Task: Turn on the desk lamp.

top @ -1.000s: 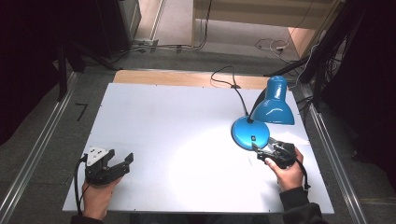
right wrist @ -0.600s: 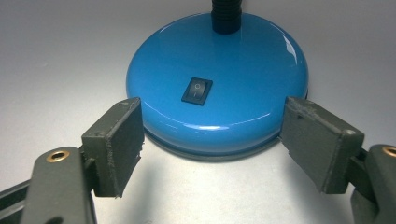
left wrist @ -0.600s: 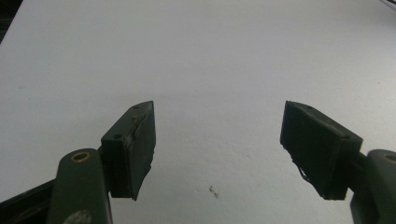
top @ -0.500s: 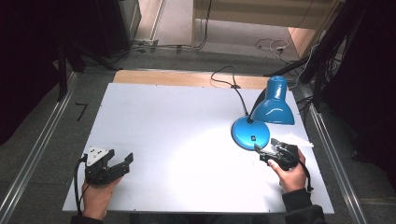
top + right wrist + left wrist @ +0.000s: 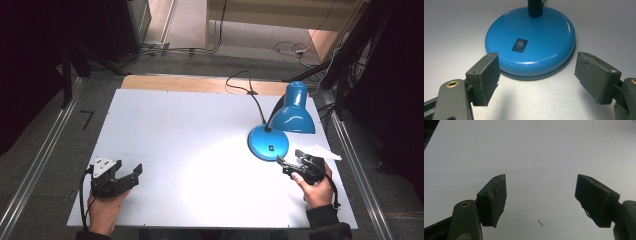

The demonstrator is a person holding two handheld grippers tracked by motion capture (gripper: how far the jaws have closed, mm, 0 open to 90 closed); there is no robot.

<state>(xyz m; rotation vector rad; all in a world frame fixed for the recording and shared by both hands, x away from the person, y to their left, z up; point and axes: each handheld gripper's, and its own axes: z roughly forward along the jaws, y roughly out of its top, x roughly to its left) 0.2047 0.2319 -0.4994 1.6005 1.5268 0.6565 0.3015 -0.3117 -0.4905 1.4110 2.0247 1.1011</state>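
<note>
Lamp (image 5: 280, 125): stands at the right far part of the table (image 5: 175, 130), shade turned down.
Base (image 5: 531, 40): round and blue, the switch (image 5: 519, 45) on its top faces the right gripper (image 5: 536, 75).
Right gripper: jaws spread, empty, just before the base rim; the switch lies straight ahead, between the jaws' lines.
Left gripper (image 5: 120, 179): jaws apart, empty, well apart from the lamp.
Nearer hand: the right one.

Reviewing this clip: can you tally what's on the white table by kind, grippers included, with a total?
Blue desk lamp: 1
Hand-held grippers: 2, the left gripper with jaws open over bare table, the right gripper with jaws open, just short of the lamp base
Total: 3
</note>
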